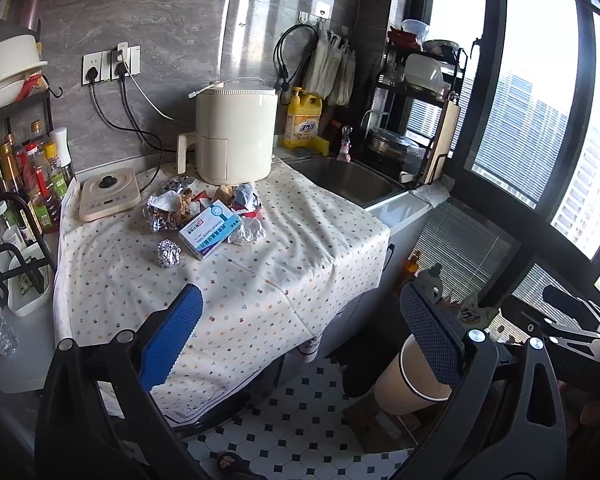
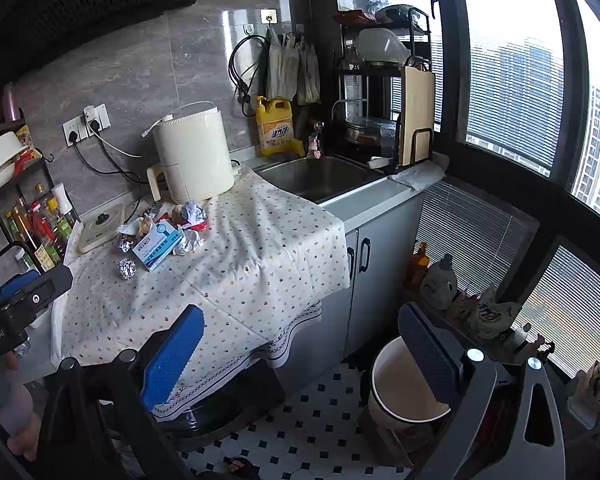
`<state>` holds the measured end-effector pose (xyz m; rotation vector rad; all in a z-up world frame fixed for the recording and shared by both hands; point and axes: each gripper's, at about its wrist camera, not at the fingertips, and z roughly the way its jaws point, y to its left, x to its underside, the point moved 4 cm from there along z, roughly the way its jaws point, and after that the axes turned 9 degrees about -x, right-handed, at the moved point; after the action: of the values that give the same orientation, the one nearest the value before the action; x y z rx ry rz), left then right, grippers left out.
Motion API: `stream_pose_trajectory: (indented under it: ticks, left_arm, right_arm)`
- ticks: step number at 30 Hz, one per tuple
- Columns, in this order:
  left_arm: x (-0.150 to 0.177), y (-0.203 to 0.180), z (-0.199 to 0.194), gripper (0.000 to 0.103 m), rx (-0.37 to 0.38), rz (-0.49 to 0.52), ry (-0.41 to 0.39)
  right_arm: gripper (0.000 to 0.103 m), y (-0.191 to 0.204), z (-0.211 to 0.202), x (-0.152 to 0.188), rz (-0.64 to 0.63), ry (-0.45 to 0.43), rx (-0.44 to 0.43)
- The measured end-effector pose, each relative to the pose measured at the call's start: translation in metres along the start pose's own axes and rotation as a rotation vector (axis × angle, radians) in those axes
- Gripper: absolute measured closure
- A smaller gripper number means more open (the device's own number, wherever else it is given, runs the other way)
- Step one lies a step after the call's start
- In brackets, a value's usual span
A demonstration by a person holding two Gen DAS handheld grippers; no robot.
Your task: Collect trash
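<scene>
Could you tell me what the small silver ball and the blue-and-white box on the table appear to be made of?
The silver ball looks like crumpled aluminium foil: shiny, faceted creases. The blue-and-white box appears to be thin printed cardboard, with flat faces and crisp edges.

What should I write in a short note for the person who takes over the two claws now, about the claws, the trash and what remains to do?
Left claw: open, holding nothing, in front of the table.
Right claw: open, holding nothing, also short of the table.
Trash: all on the dotted tablecloth, in front of the white appliance. One foil ball lies apart, nearest to you; the blue and white box lies against the crumpled pile of paper and foil.
Bin: on the floor to the right of the table; no trash can be seen in it.
Done: nothing picked up.
Left: move every piece to the bin, perhaps the foil ball first.
</scene>
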<state>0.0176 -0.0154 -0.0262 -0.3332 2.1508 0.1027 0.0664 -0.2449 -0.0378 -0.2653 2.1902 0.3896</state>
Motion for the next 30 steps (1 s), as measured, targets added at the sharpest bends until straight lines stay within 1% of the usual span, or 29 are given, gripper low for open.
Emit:
stream_pose_trajectory:
  ticks: [18, 30]
  left_arm:
    - [0.003, 0.002, 0.0, 0.005, -0.003, -0.013, 0.014]
    - [0.002, 0.01, 0.001, 0.005, -0.024, -0.025, 0.022]
  right_arm:
    - [0.008, -0.004, 0.002, 0.0, 0.014, 0.003, -0.008]
    - [0.008, -0.001, 0.012, -0.001, 0.026, 0.011, -0.031]
